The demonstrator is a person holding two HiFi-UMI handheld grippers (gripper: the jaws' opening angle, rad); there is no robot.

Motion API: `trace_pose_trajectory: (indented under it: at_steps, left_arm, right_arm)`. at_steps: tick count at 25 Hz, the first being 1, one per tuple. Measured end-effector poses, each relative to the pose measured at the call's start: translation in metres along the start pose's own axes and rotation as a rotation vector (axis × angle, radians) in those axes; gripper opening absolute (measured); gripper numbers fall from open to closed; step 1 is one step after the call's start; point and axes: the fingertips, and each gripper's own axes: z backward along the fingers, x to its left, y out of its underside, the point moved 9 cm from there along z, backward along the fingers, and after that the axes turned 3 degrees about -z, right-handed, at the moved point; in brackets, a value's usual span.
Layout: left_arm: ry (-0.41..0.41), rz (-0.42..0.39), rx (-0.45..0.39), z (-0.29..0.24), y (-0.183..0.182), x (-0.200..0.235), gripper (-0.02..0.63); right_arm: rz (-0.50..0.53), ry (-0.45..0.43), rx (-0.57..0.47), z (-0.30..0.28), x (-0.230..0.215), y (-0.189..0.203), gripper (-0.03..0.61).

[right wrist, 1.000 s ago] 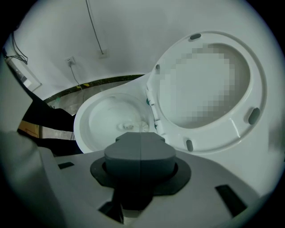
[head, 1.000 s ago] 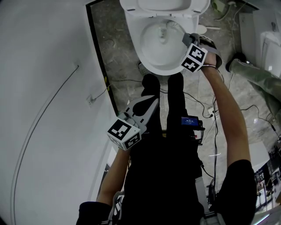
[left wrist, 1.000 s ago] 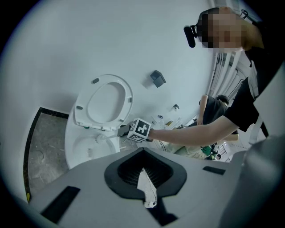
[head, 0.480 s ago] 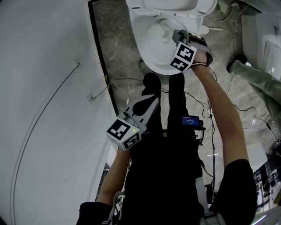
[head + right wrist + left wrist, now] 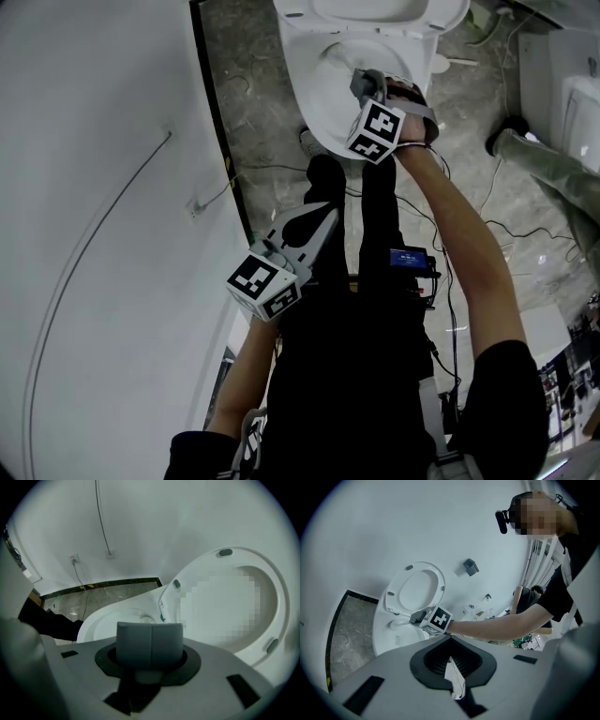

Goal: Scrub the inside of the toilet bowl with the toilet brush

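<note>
The white toilet bowl stands at the top of the head view with its seat and lid raised. My right gripper reaches over the bowl's right rim and is shut on the white toilet brush, which points down into the bowl. In the right gripper view the two pads press together above the bowl. My left gripper hangs shut and empty beside the person's black trouser legs, well short of the toilet. Most of the brush head is hidden.
A white wall with a socket runs along the left. Cables and a small black device with a blue screen lie on the grey stone floor. Another person's leg and shoe stand at the right.
My right gripper has moved left and farther over the bowl with the brush. The left gripper has stayed in place.
</note>
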Motion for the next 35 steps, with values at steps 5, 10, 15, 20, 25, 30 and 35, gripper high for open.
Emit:
trace_pose_trajectory:
  at_steps: [5, 10, 15, 20, 25, 30, 35]
  left_arm:
    - [0.003, -0.009, 0.007, -0.002, 0.001, 0.0, 0.006]
    - [0.006, -0.009, 0.011, -0.004, 0.001, -0.001, 0.006]
    - [0.013, -0.013, 0.014, -0.009, 0.002, -0.002, 0.006]
    - [0.014, -0.018, 0.016, -0.011, 0.005, -0.005, 0.006]
    - [0.017, -0.021, 0.02, -0.013, 0.006, -0.006, 0.006]
    - [0.023, -0.027, 0.02, -0.015, 0.006, -0.008, 0.006]
    - [0.027, -0.028, 0.021, -0.018, 0.005, -0.007, 0.006]
  right_arm:
    - [-0.039, -0.047, -0.046, 0.001, 0.01, -0.004, 0.158]
    - [-0.028, -0.096, -0.08, 0.003, 0.022, -0.002, 0.158]
    - [-0.028, -0.146, -0.099, 0.004, 0.034, 0.006, 0.158]
    - [-0.044, -0.171, -0.096, 0.007, 0.046, 0.016, 0.158]
    - [-0.079, -0.195, -0.091, 0.011, 0.059, 0.027, 0.158]
    - [-0.183, -0.239, -0.074, 0.016, 0.073, 0.044, 0.158]
    - [-0.266, -0.29, -0.047, 0.018, 0.083, 0.064, 0.158]
